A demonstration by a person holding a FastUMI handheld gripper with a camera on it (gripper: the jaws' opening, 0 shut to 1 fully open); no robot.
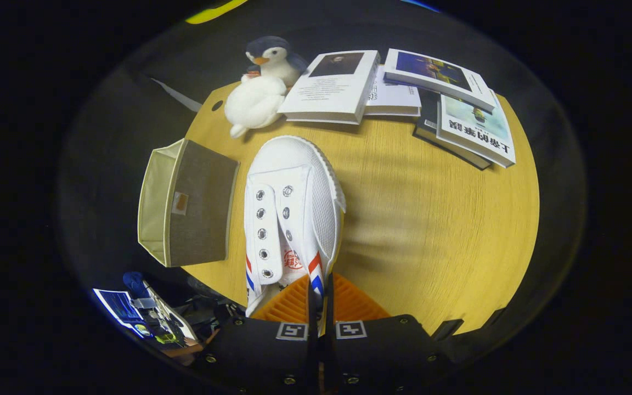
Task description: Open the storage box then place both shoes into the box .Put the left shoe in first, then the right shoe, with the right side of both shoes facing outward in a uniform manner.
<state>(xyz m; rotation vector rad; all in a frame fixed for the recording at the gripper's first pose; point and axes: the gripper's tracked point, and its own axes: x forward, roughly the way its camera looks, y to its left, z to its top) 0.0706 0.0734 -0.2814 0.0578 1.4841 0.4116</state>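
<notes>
A white canvas shoe [293,208] with red and blue stripes hangs above the wooden table [431,219], toe pointing away from me. My gripper [320,299] is shut on the shoe's side wall near the heel, with one finger inside the opening and one outside. The storage box [187,211], beige fabric with a grey side, stands just left of the shoe at the table's left edge. Its open mouth faces left, away from the shoe. The inside of the box is hidden.
A plush penguin [261,90] sits at the far side of the table beyond the shoe. Several books [404,93] lie spread along the far right. Off the table's near left edge there is clutter [146,318] on the floor.
</notes>
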